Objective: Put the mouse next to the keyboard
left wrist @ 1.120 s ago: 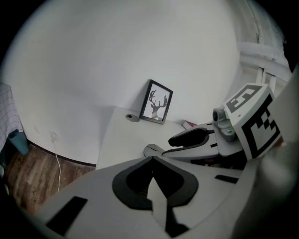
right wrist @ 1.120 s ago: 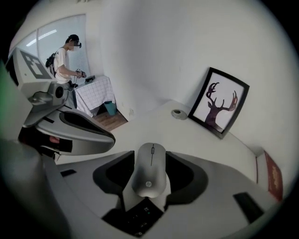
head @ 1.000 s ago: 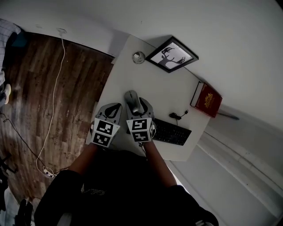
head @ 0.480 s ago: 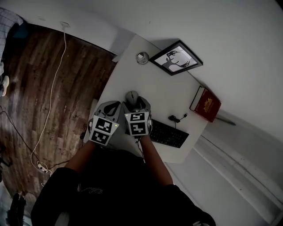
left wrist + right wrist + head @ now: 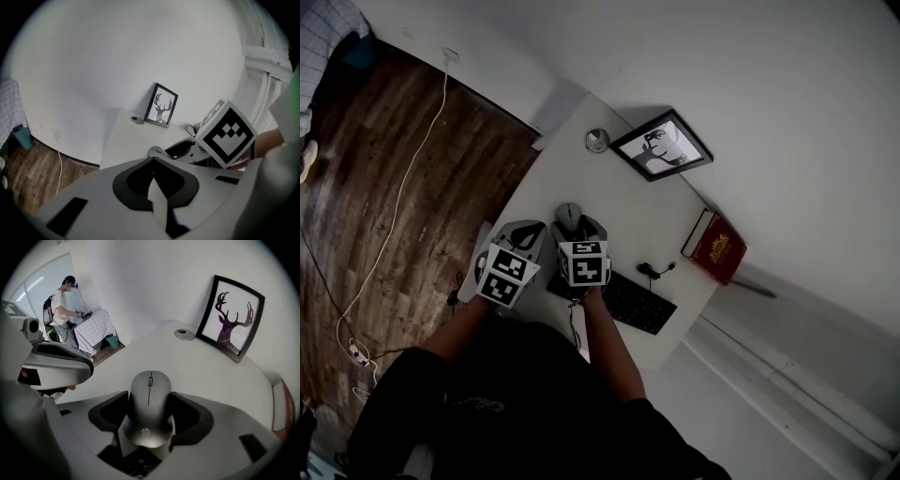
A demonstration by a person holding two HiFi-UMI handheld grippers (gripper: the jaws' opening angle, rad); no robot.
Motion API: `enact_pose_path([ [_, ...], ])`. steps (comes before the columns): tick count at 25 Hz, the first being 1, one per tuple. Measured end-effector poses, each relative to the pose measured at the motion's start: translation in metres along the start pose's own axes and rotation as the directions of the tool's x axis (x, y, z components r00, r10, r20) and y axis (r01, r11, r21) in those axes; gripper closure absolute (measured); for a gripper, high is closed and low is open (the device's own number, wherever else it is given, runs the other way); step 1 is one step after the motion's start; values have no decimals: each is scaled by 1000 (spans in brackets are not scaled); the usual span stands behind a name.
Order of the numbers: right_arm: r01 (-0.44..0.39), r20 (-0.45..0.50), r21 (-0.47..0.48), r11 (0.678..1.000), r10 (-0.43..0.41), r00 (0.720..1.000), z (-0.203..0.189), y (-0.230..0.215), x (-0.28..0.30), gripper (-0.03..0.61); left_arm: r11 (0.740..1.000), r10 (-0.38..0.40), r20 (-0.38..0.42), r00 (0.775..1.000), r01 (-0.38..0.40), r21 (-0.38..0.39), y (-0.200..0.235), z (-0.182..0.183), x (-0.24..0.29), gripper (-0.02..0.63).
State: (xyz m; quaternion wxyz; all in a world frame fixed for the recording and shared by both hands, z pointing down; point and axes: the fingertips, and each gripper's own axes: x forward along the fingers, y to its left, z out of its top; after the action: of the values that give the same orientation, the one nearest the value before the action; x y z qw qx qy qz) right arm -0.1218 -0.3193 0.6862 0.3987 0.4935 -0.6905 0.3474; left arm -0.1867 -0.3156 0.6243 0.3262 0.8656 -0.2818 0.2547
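Right gripper (image 5: 149, 397): jaws near full width and closing a touch, with the mouse (image 5: 150, 409) between them. We see a dark gap down each side of the mouse, so the pads look clear of it and we don't call this a grip. The mouse appears to rest on the bench (image 5: 623, 197), nose pointing away from us toward the frame (image 5: 661, 145). From the head view it sits just off the left end of the keyboard (image 5: 636, 304), on the frame side; that end is under the gripper, so we can't tell whether they touch. Left gripper (image 5: 152, 172): jaws together, nothing in them, parked just beside the right one and not involved. Our read is that this is the set-down end of the job, with the mouse already roughly where the task wants it. If that spot is accepted, the next move calls for wide jaws and a straight pull back along the jaw line, so neither pad drags the mouse sideways. If it needs to sit tighter to the keyboard, we close fully on its flanks first, then shift it.
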Motion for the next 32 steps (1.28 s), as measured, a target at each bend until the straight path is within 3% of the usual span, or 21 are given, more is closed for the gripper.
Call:
enact_pose_path([
  [6,-4,51,-36,999,6,999,6,16,-25,276,1000,19,27,999,-19,15,-15,-1,-21,612],
  [15,-8,112,-9,1000,9,994,-9,24,-57,276,998,14,33,999,-15,55,-40,-7,-30,612],
  [32,42,133,162,986,-64,989,-97,-18,-113,276,986,-78,-25,997,81,145,-131,-36,-7,612],
])
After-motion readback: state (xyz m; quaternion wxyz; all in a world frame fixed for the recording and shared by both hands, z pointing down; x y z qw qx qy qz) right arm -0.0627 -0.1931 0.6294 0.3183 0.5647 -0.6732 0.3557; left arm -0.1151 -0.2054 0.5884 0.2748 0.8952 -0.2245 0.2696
